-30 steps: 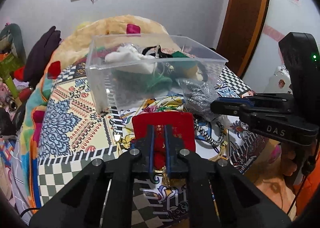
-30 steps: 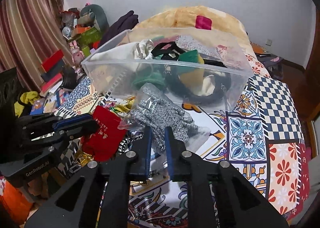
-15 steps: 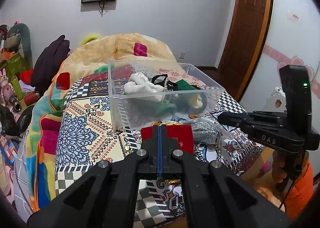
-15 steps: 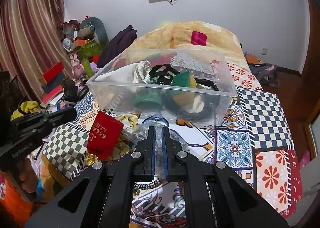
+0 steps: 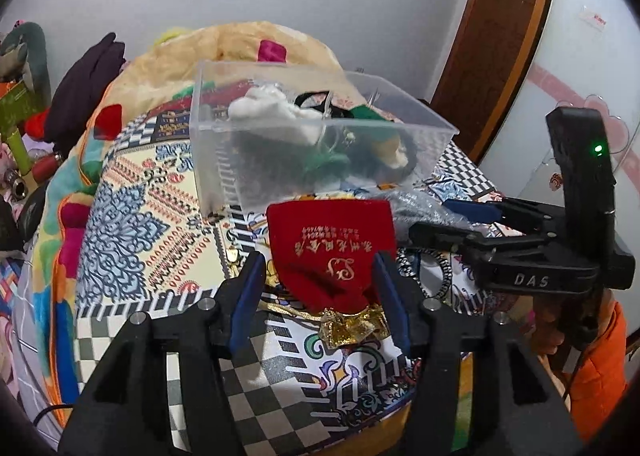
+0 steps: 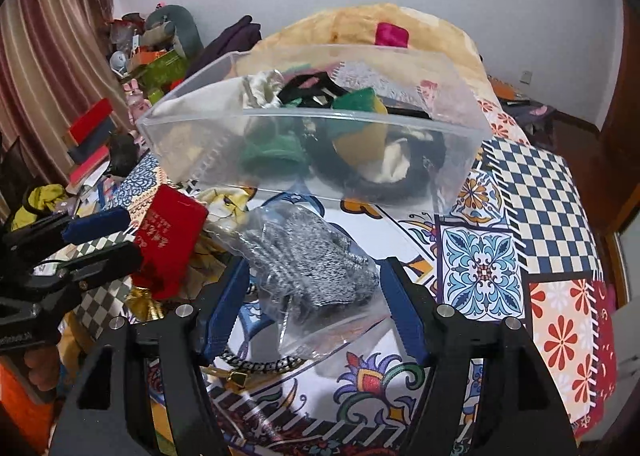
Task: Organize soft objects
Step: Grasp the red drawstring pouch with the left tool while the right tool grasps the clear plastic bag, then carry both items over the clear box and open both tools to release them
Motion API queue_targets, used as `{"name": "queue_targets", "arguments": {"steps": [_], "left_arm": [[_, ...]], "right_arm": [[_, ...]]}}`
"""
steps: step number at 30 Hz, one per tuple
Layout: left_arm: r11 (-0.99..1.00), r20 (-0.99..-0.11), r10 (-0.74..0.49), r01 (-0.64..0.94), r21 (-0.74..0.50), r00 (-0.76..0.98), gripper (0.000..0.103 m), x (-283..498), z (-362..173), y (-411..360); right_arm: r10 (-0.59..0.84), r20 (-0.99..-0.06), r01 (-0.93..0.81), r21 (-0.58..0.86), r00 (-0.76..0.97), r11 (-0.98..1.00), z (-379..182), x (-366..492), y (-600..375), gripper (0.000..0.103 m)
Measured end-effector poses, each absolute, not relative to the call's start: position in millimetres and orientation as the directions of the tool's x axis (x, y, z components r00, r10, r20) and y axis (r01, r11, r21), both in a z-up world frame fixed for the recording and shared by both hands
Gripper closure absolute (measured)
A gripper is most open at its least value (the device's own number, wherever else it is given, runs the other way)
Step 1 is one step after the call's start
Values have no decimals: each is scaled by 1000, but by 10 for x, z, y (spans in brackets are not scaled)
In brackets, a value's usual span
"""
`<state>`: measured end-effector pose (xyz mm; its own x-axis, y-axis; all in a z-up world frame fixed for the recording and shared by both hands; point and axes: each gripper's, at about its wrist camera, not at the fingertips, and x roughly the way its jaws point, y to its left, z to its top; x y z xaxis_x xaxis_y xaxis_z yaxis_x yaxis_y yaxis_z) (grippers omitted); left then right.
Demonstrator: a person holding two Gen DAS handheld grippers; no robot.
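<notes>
A red velvet pouch [image 5: 332, 252] with gold trim lies on the patterned bedspread, between the wide-open fingers of my left gripper [image 5: 320, 288]. It also shows in the right wrist view [image 6: 168, 240]. A grey knit item in a clear plastic bag [image 6: 308, 260] lies between the open fingers of my right gripper [image 6: 312, 312]. The bag also shows in the left wrist view [image 5: 416, 208], with the right gripper [image 5: 452, 220] over it. Behind both stands a clear plastic bin [image 6: 460, 144] holding white, green, yellow and black soft items.
A black-and-white braided cord [image 6: 256, 366] with a gold clasp lies under the bag. The patterned bedspread [image 6: 536, 192] covers the bed. Pillows and a dark garment [image 5: 84, 84] lie at the head. Clutter stands at the left bedside [image 6: 92, 144]. A wooden door [image 5: 492, 44] is to the right.
Both grippers were shut half a second ago and farther back; now both are open wide and lower, closer around the red pouch and the bagged knit item.
</notes>
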<state>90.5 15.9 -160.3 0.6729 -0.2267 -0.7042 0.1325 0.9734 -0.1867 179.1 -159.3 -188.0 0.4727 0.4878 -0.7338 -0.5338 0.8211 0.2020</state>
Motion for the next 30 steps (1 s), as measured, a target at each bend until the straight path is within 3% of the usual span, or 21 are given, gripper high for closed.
{"name": "queue_targets", "arguments": {"steps": [5, 11, 23, 30], "left_arm": [[970, -715, -240, 143, -195, 656, 80, 948, -1704, 139], [975, -702, -221, 145, -167, 677, 93, 921, -1683, 111], [976, -606, -207, 122, -178, 768, 95, 774, -1240, 253], [978, -537, -188, 106, -179, 822, 95, 883, -868, 292]], "right_arm": [[490, -731, -527, 210, 475, 824, -1882, 1809, -1624, 64], [493, -719, -532, 202, 490, 822, -1853, 1785, -1642, 76], [514, -641, -527, 195, 570, 828, -1526, 1666, -1795, 78], [504, -549, -493, 181, 667, 851, -1109, 1642, -1923, 78]]}}
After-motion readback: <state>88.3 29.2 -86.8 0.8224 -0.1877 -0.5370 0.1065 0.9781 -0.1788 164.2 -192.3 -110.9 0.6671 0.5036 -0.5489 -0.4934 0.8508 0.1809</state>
